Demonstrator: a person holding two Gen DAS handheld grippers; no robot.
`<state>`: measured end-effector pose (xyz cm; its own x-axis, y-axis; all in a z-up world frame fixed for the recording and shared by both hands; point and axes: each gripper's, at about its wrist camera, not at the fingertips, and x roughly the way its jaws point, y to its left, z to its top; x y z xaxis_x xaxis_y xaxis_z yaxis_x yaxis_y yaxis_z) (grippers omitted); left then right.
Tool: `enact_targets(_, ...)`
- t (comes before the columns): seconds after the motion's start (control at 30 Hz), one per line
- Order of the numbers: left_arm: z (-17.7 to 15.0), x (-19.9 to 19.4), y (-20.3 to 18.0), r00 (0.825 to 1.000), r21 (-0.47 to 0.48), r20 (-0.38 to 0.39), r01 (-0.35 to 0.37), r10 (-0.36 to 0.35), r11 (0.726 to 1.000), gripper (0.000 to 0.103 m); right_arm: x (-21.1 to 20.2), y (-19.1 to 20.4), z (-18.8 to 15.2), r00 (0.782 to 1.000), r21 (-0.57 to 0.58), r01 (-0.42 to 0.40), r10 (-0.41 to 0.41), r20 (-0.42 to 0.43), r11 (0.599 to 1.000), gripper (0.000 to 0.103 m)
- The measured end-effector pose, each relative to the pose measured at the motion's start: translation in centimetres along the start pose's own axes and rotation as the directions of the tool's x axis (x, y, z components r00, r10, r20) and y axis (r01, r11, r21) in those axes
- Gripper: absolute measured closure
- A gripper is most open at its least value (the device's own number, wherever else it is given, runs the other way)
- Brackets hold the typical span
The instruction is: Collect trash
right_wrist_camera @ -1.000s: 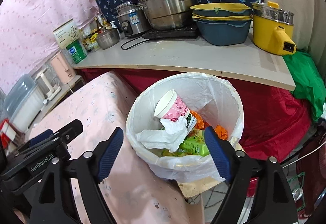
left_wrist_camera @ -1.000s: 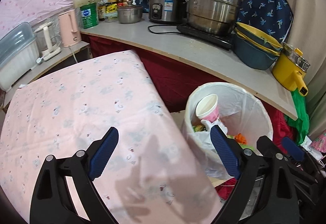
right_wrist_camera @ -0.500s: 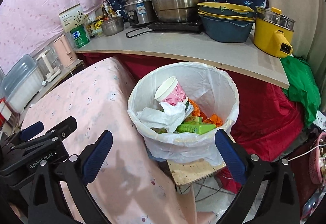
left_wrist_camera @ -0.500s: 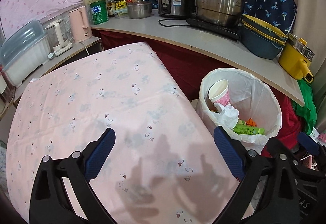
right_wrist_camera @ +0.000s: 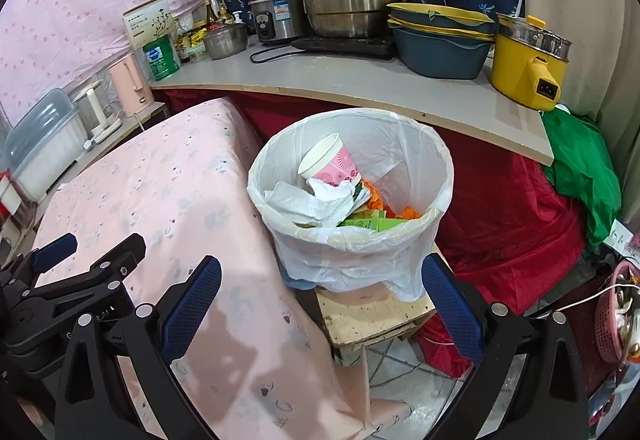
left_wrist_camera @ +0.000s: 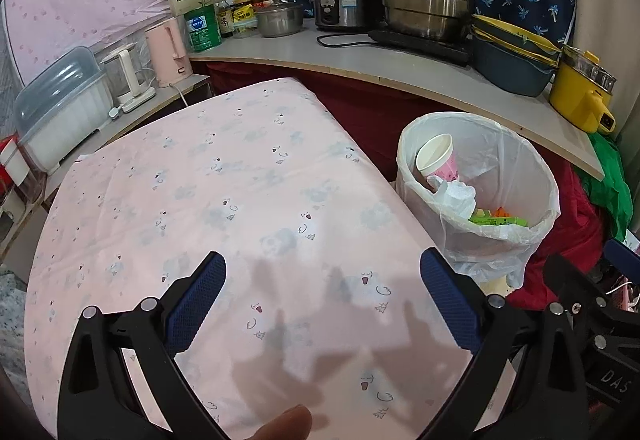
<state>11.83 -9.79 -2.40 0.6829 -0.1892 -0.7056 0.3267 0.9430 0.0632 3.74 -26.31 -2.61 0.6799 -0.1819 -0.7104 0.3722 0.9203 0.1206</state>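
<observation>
white-lined bin (right_wrist_camera: 352,240) (w/ pink cup (right_wrist_camera: 332,166))

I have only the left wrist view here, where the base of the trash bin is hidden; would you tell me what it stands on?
Observer: The trash bin stands on a small wooden stool, which keeps it off the tiled floor.
Operator: Thank you. Does the right gripper carry anything?
Observer: No. The right gripper has just been opening its jaws. They stand wide apart with nothing between them, in front of the bin.
</observation>
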Motion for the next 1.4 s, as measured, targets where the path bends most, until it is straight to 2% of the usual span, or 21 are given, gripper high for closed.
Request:
enact_targets(0.77,-2.0,-1.0,0.0,1.0,-0.024,-0.02,-0.01,0.01,1.0,0.01,-0.6,0.5,-2.0,1.0,-0.081,0.009,-0.009,-0.006,0.997,0.006)
enact_targets(1.4,-2.3,-1.0,-0.1,0.999,-0.027,-0.033,-0.015,0.014,1.0,0.01,-0.6,-0.8,-2.0,1.0,-0.065,0.02,-0.021,-0.012,0.998,0.006)
